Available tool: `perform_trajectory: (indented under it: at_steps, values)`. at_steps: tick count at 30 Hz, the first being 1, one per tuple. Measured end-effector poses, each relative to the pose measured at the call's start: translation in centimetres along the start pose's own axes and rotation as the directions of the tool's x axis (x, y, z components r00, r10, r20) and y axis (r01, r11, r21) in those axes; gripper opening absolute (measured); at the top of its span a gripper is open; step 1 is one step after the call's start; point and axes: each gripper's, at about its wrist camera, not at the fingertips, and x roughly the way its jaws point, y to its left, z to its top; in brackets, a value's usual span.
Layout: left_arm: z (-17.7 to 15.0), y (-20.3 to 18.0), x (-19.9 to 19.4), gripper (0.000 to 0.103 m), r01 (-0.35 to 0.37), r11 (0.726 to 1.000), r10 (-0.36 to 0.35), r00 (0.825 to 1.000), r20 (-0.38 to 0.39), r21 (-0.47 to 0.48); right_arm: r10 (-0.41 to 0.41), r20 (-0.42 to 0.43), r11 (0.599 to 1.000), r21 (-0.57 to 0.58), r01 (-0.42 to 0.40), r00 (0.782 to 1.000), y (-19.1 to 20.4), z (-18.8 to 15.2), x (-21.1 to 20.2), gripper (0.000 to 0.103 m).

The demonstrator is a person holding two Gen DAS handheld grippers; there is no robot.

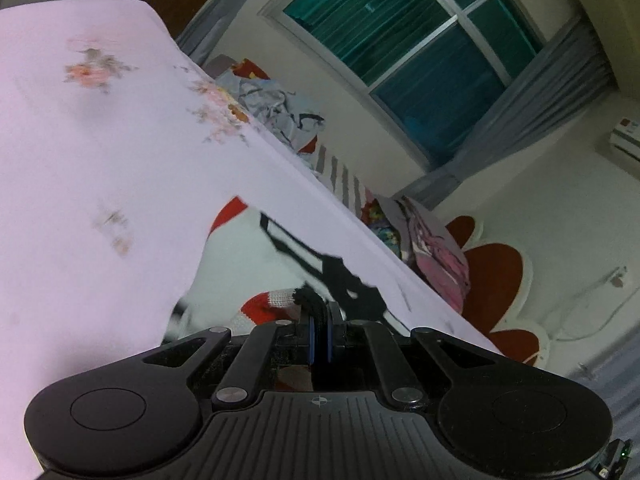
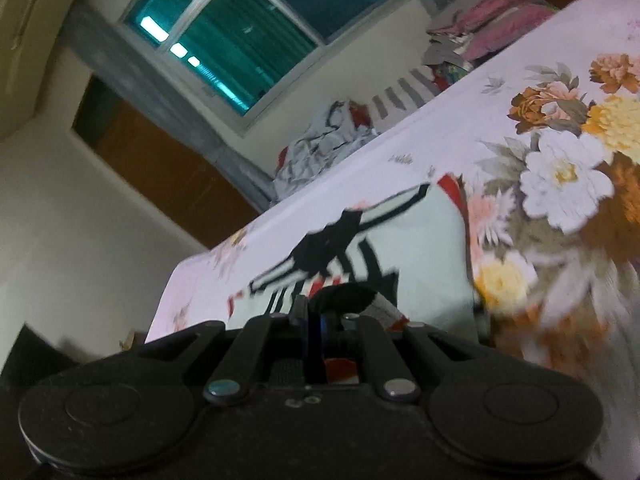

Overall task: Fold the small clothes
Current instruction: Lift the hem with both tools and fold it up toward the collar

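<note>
A small white garment (image 1: 248, 264) with black stripes and red trim lies on the floral bedsheet (image 1: 100, 152). My left gripper (image 1: 319, 316) is shut on the garment's black and red knit edge, low over the sheet. In the right wrist view the same garment (image 2: 420, 240) spreads ahead on the sheet (image 2: 460, 128). My right gripper (image 2: 316, 312) is shut on its dark edge. Both views are tilted and blurred.
A heap of grey and blue clothes (image 1: 276, 108) lies at the bed's far edge, also in the right wrist view (image 2: 320, 148). Pink and patterned folded cloth (image 1: 432, 256) lies further along that edge. A window (image 1: 412, 48) and a red headboard (image 1: 496, 276) stand behind.
</note>
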Motion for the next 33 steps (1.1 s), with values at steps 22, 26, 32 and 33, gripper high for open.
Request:
perform_trajectory:
  at_steps: [22,26,32,33]
  values:
    - [5.3,2.2,18.4,0.007,-0.060,0.998,0.059,0.981,-0.183,-0.001,-0.088,0.002,0.978,0.191,0.086,0.996,-7.5,6.3,16.8,0.041]
    - [5.7,2.3,17.3,0.084,-0.064,0.998,0.066,0.992,-0.109,0.027,-0.112,0.007,0.987,0.118,0.110,0.994,-6.9,6.7,15.8,0.041]
    - [6.8,1.1,17.7,0.077,-0.068,0.975,0.099,0.985,-0.139,0.212,-0.160,-0.051,0.987,0.025,0.161,0.986,-6.7,6.5,16.0,0.041]
    - [6.8,0.5,18.3,0.076,-0.071,0.960,0.119,0.979,-0.166,0.269,-0.171,-0.061,0.985,0.000,0.171,0.983,-6.4,6.4,16.2,0.041]
